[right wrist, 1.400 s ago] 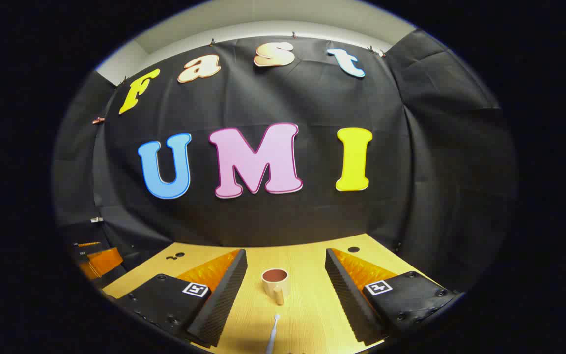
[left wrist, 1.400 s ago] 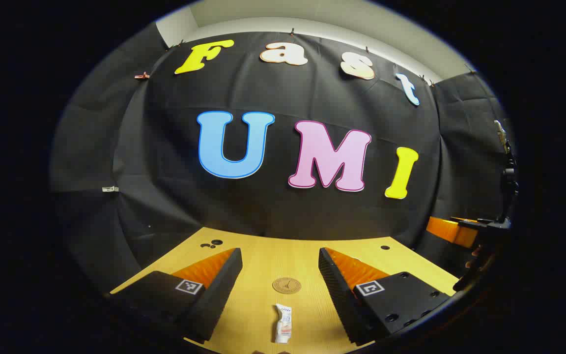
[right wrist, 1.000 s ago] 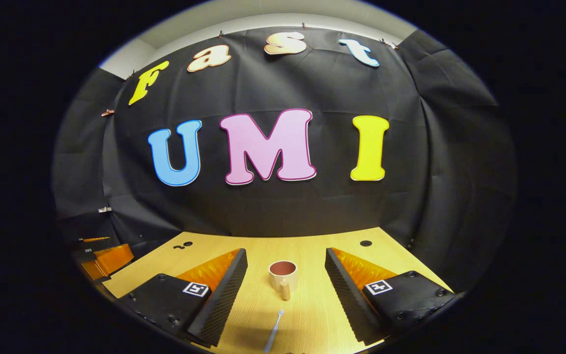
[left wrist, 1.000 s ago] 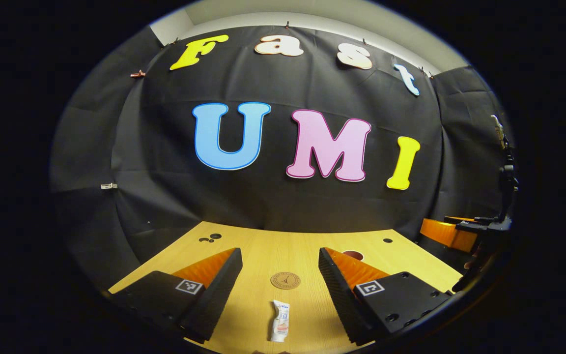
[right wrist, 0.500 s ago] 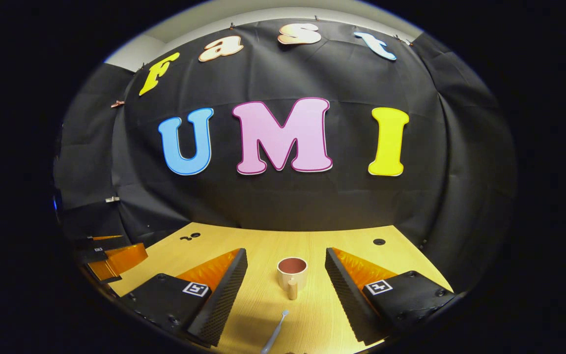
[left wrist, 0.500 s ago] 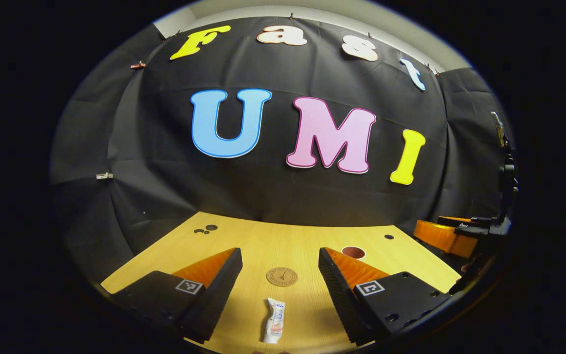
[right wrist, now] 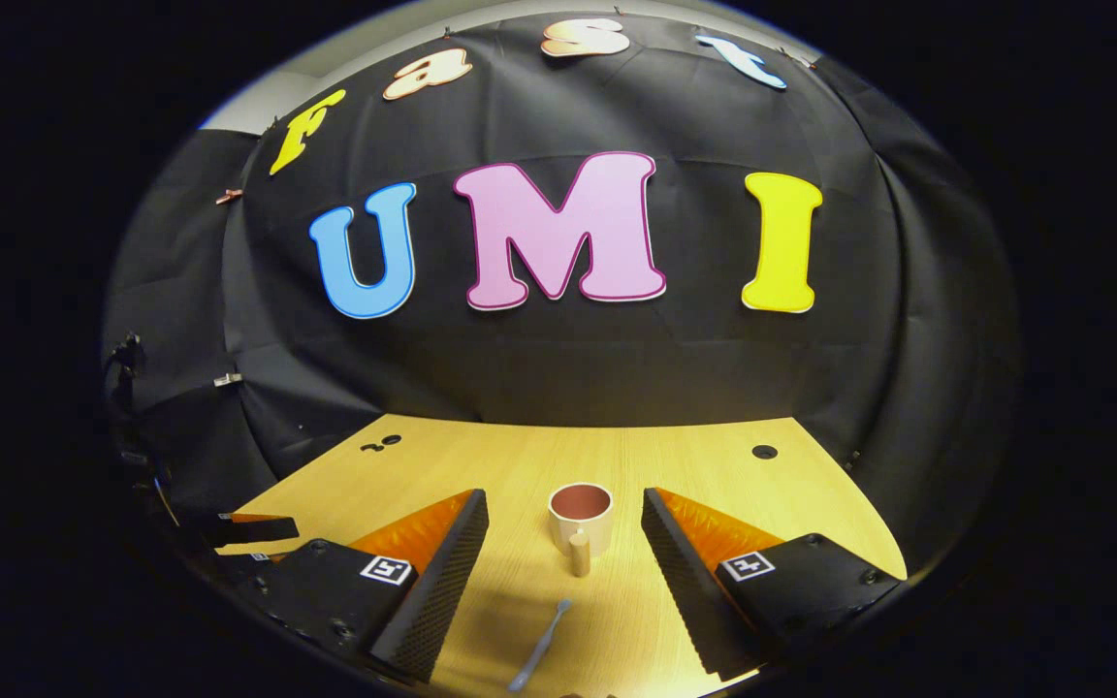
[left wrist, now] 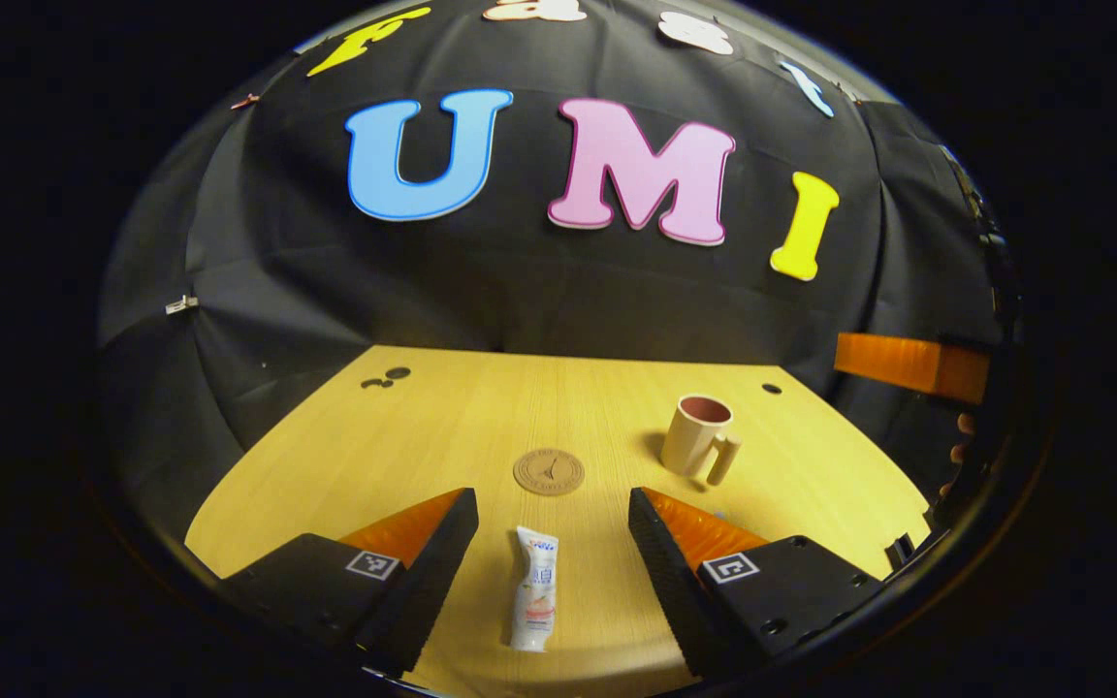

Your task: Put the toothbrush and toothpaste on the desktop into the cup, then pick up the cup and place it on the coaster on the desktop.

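Note:
A small white toothpaste tube (left wrist: 533,602) lies on the wooden desktop (left wrist: 462,427), right between the fingers of my open left gripper (left wrist: 553,557). Beyond it rests a round brown coaster (left wrist: 548,471). A beige cup (left wrist: 696,436) with a dark red inside stands upright to the coaster's right, its handle toward me. In the right gripper view the same cup (right wrist: 580,518) stands ahead of my open right gripper (right wrist: 564,562), and a pale toothbrush (right wrist: 539,646) lies on the desktop (right wrist: 694,465) between its fingers, nearer to me than the cup. Neither gripper touches anything.
The black cloth wall closes off the far edge of the desktop. Small dark holes (left wrist: 384,377) mark the far left corner, and one hole (right wrist: 764,452) the far right. The other gripper (left wrist: 910,363) shows at the right edge of the left gripper view.
Both grippers have risen and tipped downward, so more desktop shows. In the left gripper view the cup has come into full sight. Toothpaste, toothbrush, cup and coaster have stayed put.

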`<state>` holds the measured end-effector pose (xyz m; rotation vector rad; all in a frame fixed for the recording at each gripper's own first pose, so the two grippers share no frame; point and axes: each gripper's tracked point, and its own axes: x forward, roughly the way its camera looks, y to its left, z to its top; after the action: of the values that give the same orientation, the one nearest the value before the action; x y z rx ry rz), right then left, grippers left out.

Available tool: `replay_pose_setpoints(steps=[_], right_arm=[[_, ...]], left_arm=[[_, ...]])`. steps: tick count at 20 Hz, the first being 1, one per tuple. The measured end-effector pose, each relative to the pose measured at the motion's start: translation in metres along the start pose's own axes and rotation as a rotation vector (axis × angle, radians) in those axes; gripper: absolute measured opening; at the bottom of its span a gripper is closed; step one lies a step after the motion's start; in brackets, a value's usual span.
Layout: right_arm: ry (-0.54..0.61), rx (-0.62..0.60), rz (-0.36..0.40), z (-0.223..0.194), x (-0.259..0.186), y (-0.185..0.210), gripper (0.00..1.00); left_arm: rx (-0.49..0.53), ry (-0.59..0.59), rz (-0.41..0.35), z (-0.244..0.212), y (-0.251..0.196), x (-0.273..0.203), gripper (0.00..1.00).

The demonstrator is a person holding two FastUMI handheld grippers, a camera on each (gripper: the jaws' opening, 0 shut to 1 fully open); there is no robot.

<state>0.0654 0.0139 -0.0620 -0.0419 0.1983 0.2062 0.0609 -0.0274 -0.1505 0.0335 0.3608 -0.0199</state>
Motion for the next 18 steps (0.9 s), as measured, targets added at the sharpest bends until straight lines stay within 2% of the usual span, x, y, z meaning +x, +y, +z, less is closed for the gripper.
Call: replay_pose_setpoints(steps=[7, 12, 15, 16, 17, 18], right_arm=[[0.079, -0.010, 0.028, -0.023, 0.012, -0.022, 0.98], [0.139, -0.009, 0.043, -0.043, 0.020, -0.035, 0.99], [0.177, 0.002, 0.042, -0.056, 0.025, -0.043, 0.99], [0.188, 0.010, 0.039, -0.060, 0.027, -0.045, 0.99], [0.200, 0.018, 0.036, -0.065, 0.027, -0.046, 0.99], [0.211, 0.025, 0.035, -0.068, 0.027, -0.047, 0.99]], left_arm=[[0.035, 0.214, 0.021, -0.073, 0.007, 0.042, 0.97], [0.062, 0.325, 0.056, -0.105, 0.016, 0.059, 0.96], [0.035, 0.393, 0.038, -0.125, 0.014, 0.065, 0.92], [0.026, 0.415, 0.034, -0.133, 0.014, 0.066, 0.94], [0.031, 0.423, 0.052, -0.136, 0.018, 0.067, 0.83], [0.039, 0.418, 0.055, -0.133, 0.020, 0.071, 0.77]])
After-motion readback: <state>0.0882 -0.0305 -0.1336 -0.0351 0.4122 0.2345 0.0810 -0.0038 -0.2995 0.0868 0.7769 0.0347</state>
